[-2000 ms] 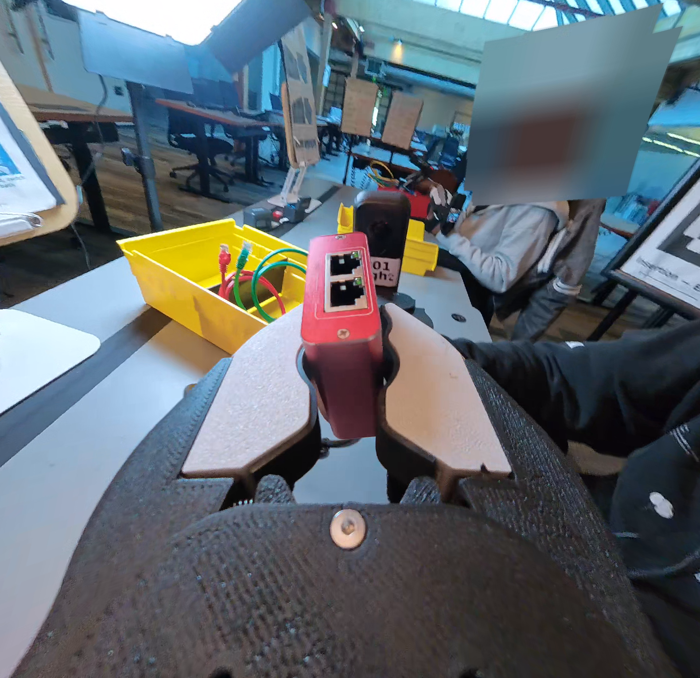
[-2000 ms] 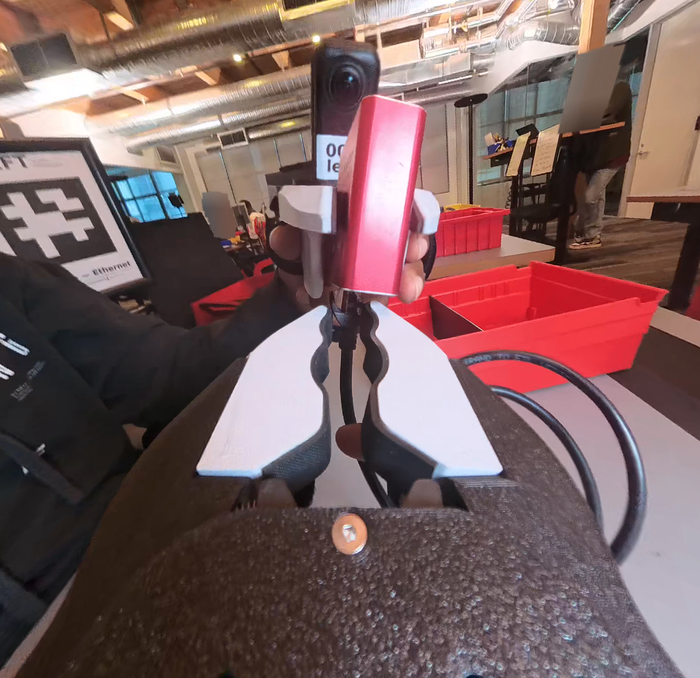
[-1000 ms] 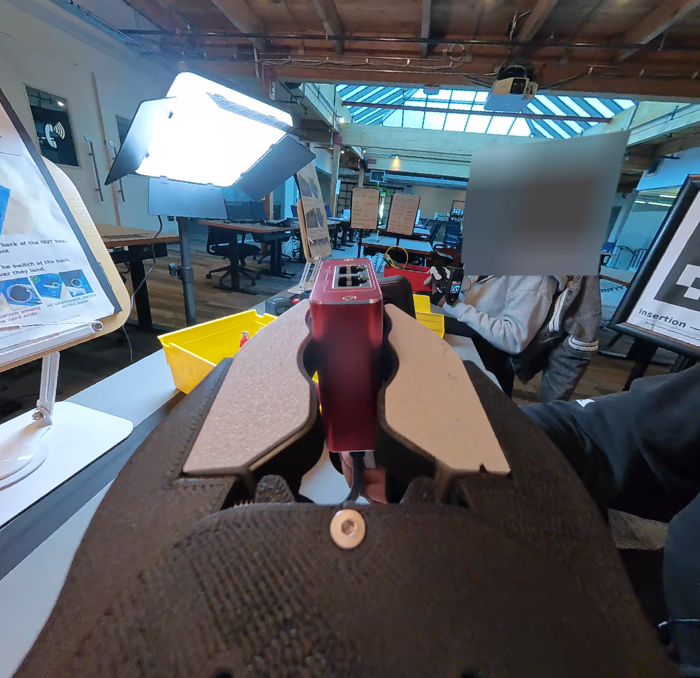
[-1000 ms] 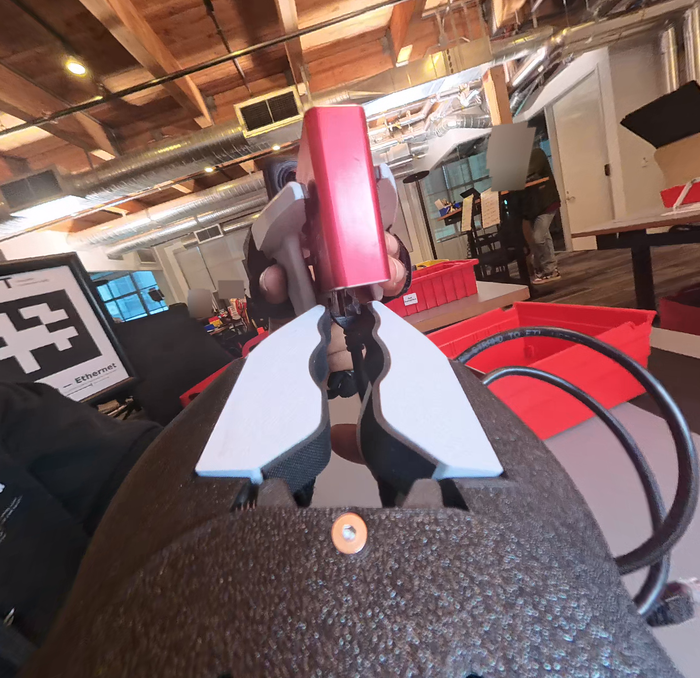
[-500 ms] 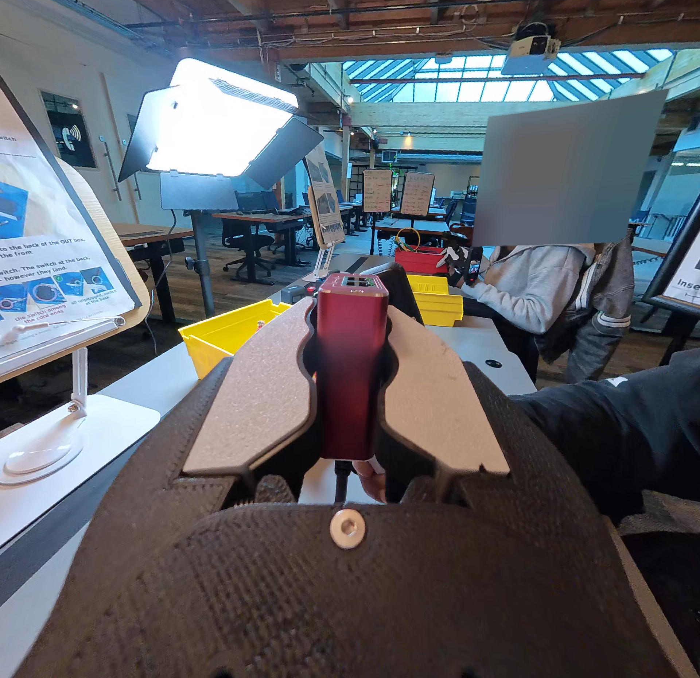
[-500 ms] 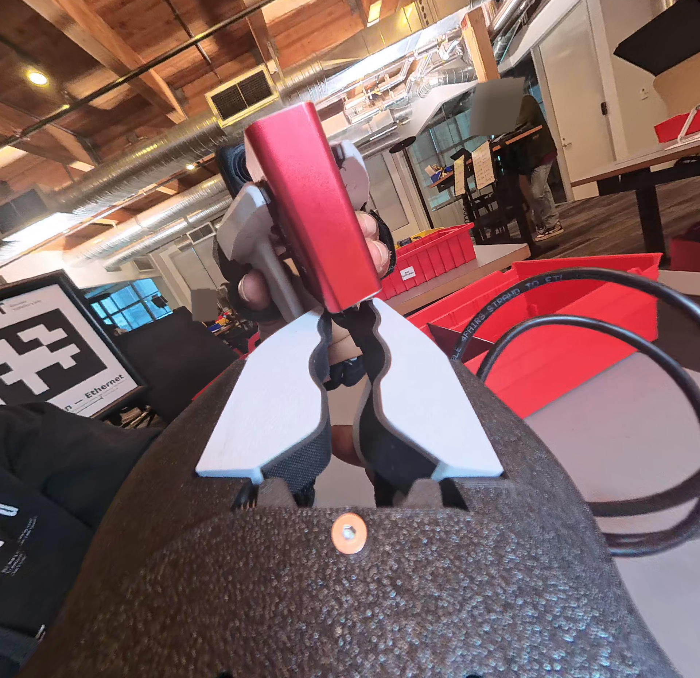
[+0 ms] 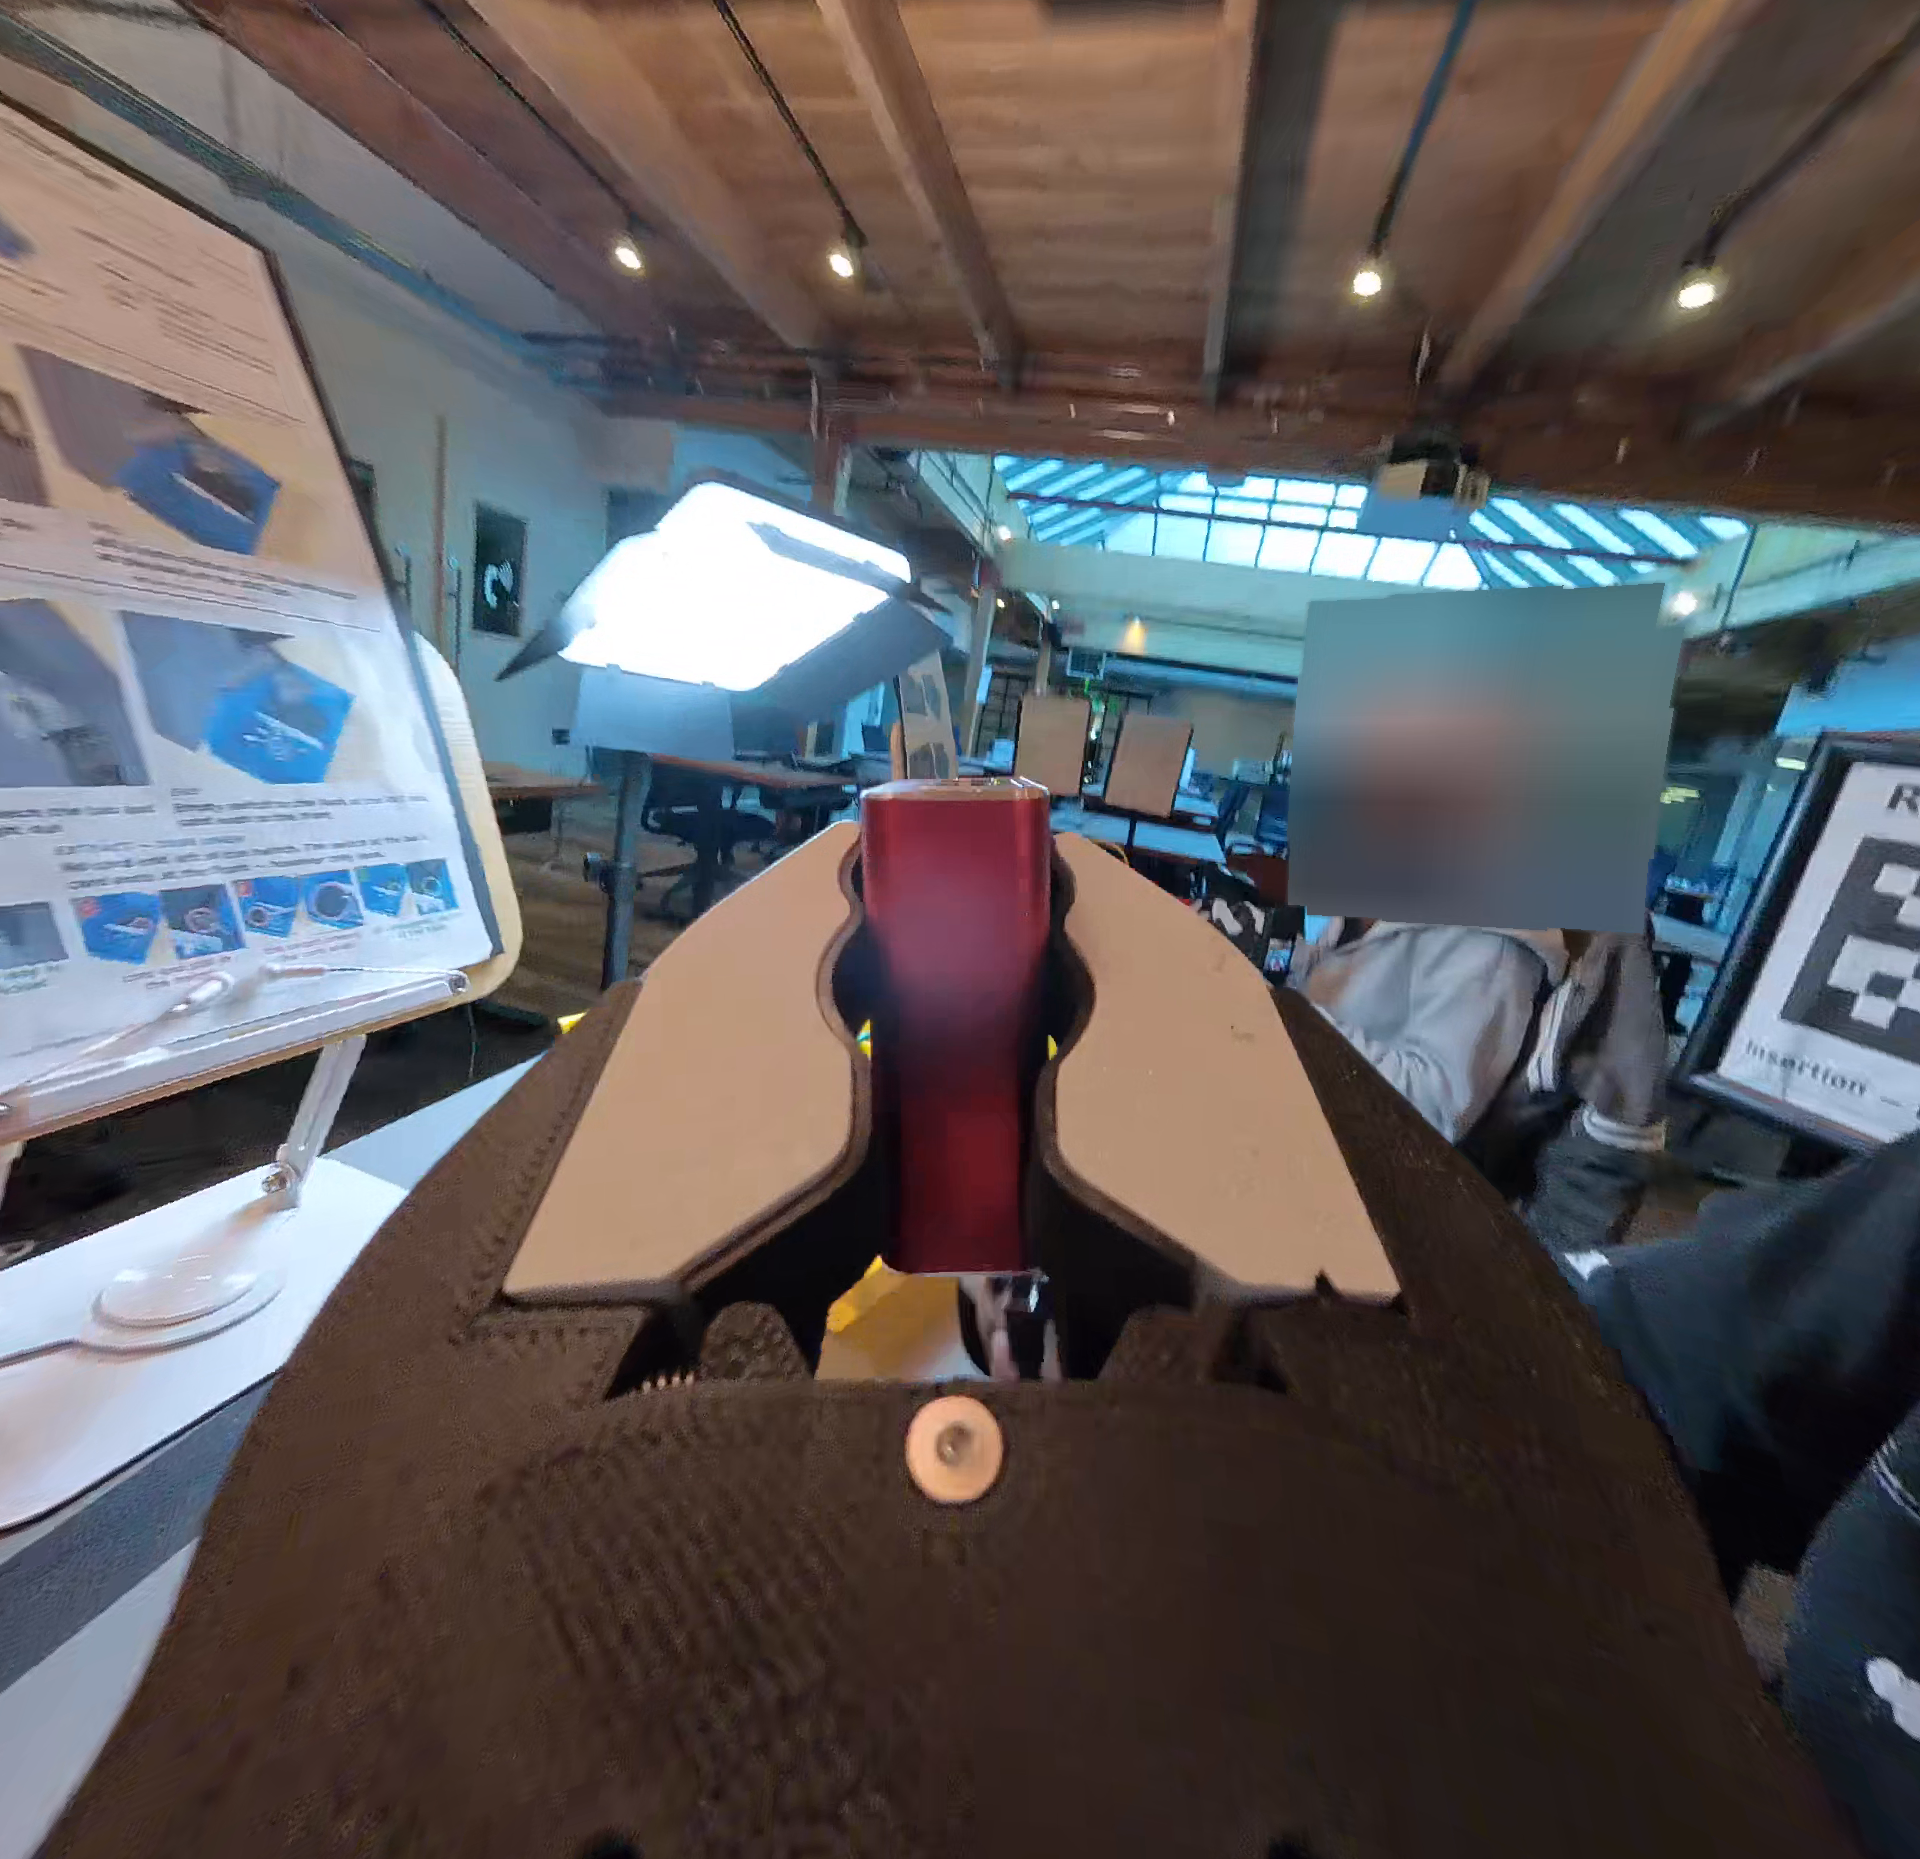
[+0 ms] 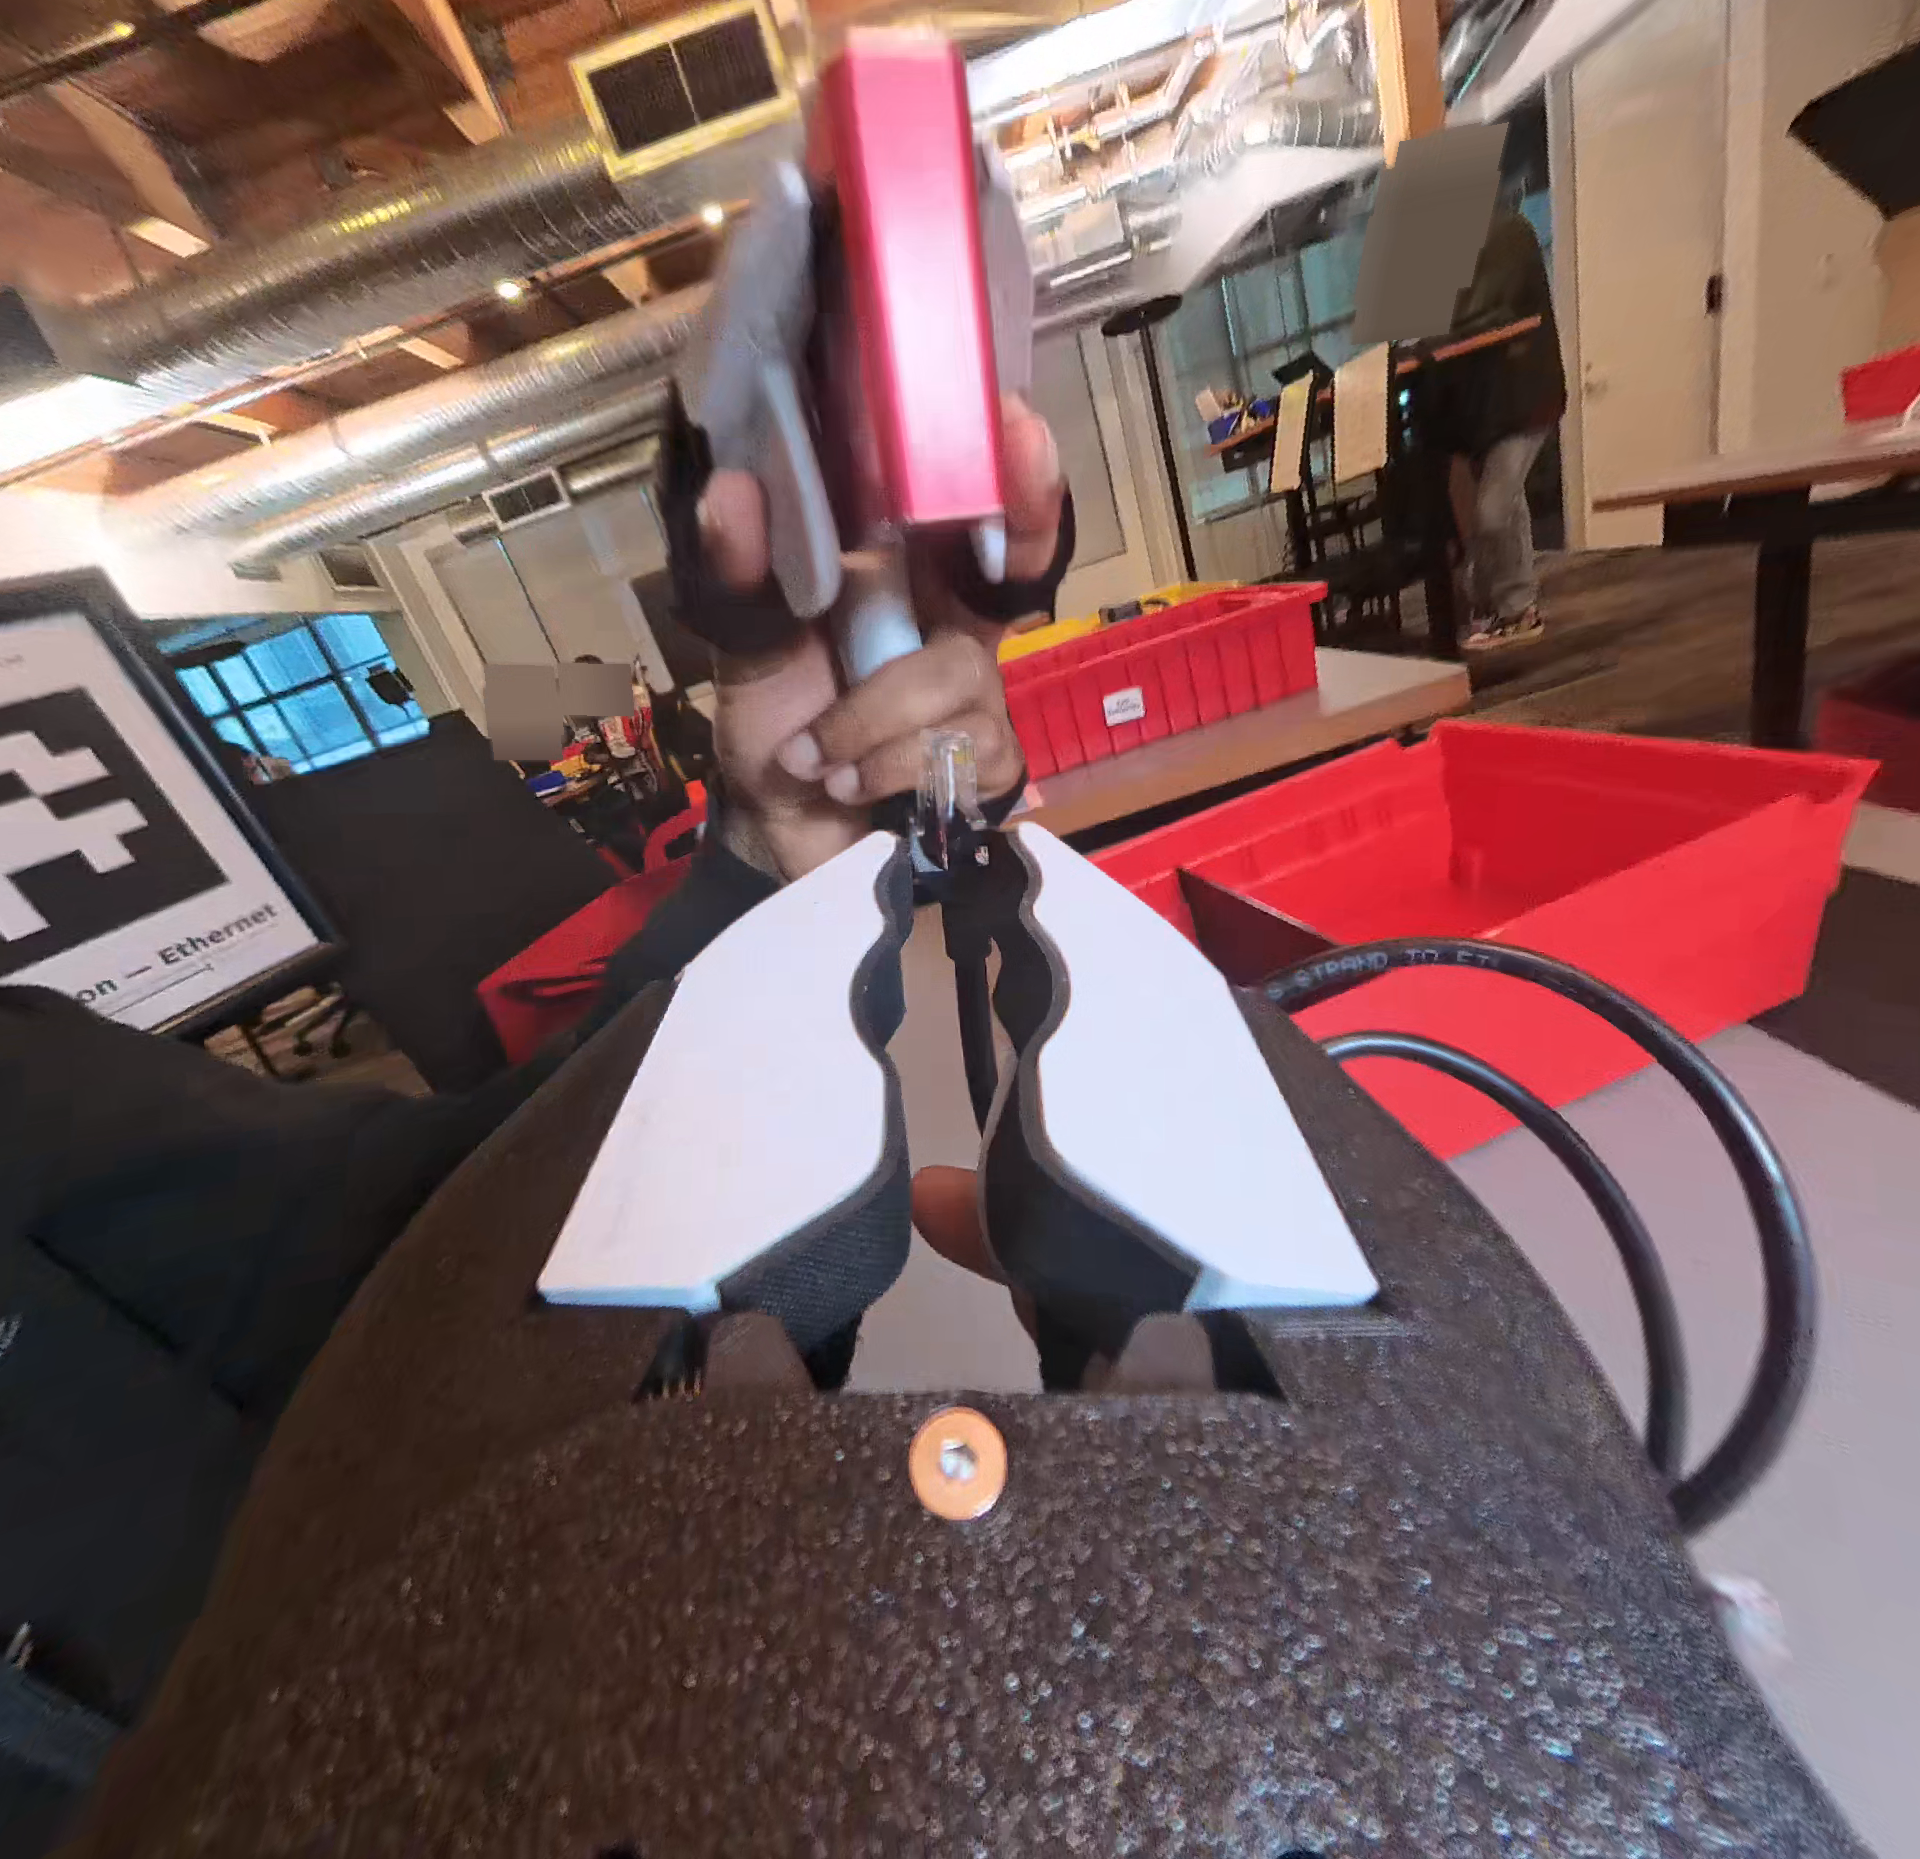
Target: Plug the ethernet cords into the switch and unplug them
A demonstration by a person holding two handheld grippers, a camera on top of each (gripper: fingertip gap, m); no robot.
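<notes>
My left gripper (image 7: 954, 874) is shut on the red switch (image 7: 954, 1030), which stands upright between its fingers and is raised high. In the right wrist view the switch (image 8: 914, 282) is blurred and lifted well above my right gripper (image 8: 954, 853). My right gripper is shut on a black ethernet cord (image 8: 971, 1020). The cord's clear plug (image 8: 951, 770) sticks out past the fingertips, free of the switch. The cord loops (image 8: 1621, 1165) to the right over the table.
A red bin (image 8: 1558, 874) with a divider stands behind the right gripper, more red bins farther back. An instruction board on a stand (image 7: 208, 718) is at left, a framed marker sign (image 7: 1849, 957) at right. A seated person (image 7: 1455, 1030) is across the table. The grippers' ends are close to 11 centimeters from one another.
The plug has come out of the switch's lower end. The left gripper has lifted the switch up and away while the right gripper kept hold of the cord.
</notes>
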